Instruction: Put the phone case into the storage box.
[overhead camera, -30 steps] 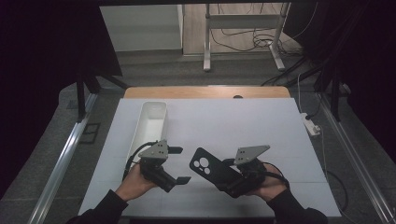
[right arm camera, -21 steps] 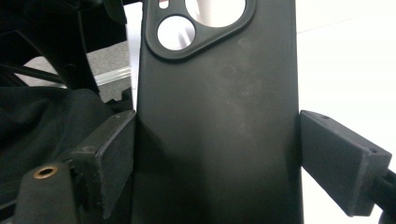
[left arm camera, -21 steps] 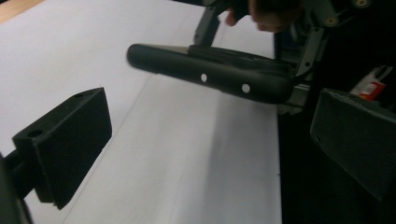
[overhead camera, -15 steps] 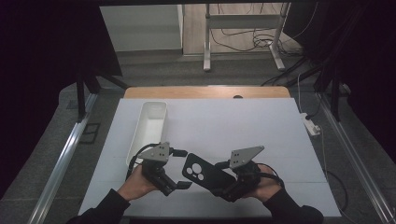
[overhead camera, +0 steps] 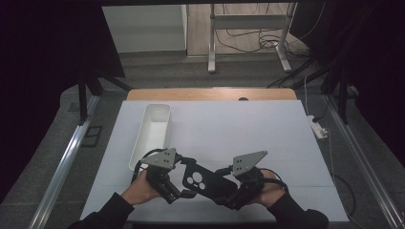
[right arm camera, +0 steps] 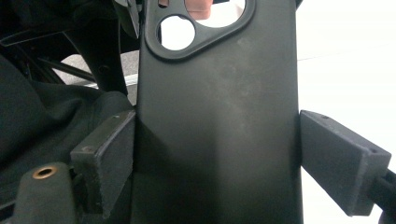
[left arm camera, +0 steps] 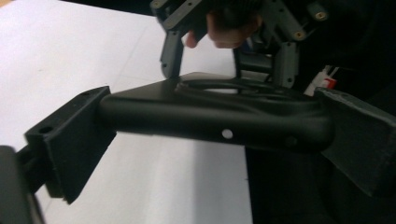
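A black phone case (overhead camera: 206, 179) hangs just above the near edge of the white tabletop (overhead camera: 248, 129), spanning between the two hand-held grippers. The right hand-held gripper (overhead camera: 235, 194) is clenched across the width of the case at its plain end; in the right gripper view both pads (right arm camera: 103, 154) press flat against the long edges of the case (right arm camera: 217, 116). The left hand-held gripper (overhead camera: 177, 190) grasps the camera-cutout end, its jaws bearing on the two ends of the case's rim (left arm camera: 219, 122) in the left gripper view. The step in hand looks like a handover or a two-handed repositioning, and doing it well probably calls for one grip staying firm until the other is sure, since soft plastic like this may flex and slip out if both ease off together. Keeping the case level and low over the tabletop would likely limit any drop. The white tray (overhead camera: 154, 133) stands further back on the left, apart from the case, and may be where the case is headed.
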`<action>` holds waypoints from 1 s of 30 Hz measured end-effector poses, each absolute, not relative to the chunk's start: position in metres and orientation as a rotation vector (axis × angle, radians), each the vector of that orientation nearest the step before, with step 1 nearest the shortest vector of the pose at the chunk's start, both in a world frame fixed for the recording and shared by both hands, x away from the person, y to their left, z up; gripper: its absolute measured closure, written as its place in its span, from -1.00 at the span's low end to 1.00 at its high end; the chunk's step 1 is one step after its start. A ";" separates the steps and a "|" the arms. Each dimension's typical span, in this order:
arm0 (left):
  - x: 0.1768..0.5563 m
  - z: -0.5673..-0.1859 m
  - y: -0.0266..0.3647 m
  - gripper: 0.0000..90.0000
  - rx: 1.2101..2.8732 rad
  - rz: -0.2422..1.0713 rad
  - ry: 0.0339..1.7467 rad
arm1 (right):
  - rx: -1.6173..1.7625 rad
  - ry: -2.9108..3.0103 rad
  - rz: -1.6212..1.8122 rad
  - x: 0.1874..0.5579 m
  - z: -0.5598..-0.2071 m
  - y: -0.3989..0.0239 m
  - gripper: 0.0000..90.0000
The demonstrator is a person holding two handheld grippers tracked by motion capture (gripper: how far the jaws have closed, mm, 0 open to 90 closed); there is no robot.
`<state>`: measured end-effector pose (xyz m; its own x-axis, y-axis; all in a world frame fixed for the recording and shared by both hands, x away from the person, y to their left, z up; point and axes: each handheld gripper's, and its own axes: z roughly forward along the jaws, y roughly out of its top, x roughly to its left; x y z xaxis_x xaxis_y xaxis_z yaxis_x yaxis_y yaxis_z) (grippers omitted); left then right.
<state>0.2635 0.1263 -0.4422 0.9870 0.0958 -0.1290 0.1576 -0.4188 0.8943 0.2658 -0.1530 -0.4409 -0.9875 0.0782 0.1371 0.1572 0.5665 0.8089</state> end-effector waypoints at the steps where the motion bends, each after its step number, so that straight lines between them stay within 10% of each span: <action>1: 0.263 -0.442 0.126 -0.90 2.007 -0.077 0.174 | -0.196 -2.707 -1.408 0.266 -0.441 -0.153 -0.68; 30: 0.266 -0.433 0.128 -0.66 2.081 -0.075 0.285 | -0.208 -2.861 -1.363 0.259 -0.446 -0.146 -0.95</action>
